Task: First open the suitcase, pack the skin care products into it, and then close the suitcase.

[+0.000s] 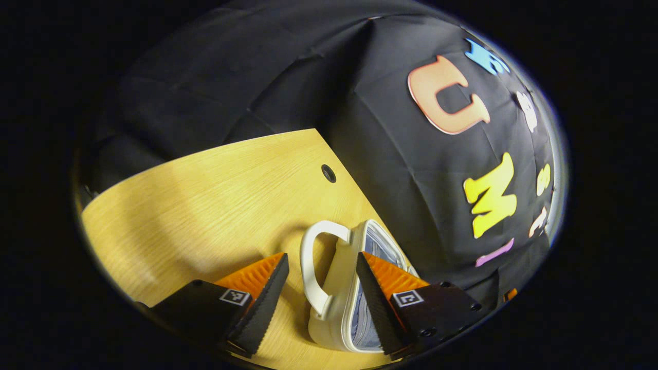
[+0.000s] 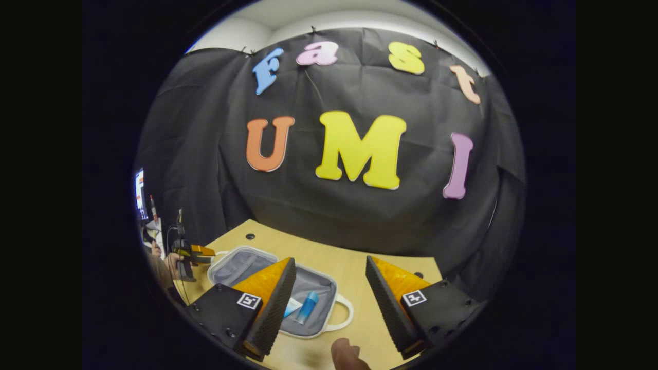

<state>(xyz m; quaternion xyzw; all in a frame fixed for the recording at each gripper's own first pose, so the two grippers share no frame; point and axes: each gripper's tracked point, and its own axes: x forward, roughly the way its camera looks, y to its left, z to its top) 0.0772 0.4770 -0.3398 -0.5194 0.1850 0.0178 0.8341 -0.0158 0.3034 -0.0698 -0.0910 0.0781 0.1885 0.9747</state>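
Observation:
In the left gripper view, a cream hard-shell suitcase half (image 1: 336,308) with grey lining stands on edge between the fingers of my left gripper (image 1: 322,255). Its white handle (image 1: 310,267) loops toward the left finger. The jaws are wide; the right finger lies against the lining and the left finger is clear of the handle. In the right gripper view the suitcase (image 2: 267,264) lies open on the table. A blue bottle (image 2: 308,307) and a white tube (image 2: 292,307) lie in its near half. My right gripper (image 2: 330,259) hovers open over the near half, holding nothing. The left gripper (image 2: 198,252) reaches the far half.
The wooden table (image 1: 205,195) has a cable hole (image 1: 328,173) near its back edge, with black cloth behind. In the right gripper view a hand (image 2: 167,262) holds the far gripper, a fingertip (image 2: 347,354) shows at the bottom, and a monitor (image 2: 139,192) stands far left.

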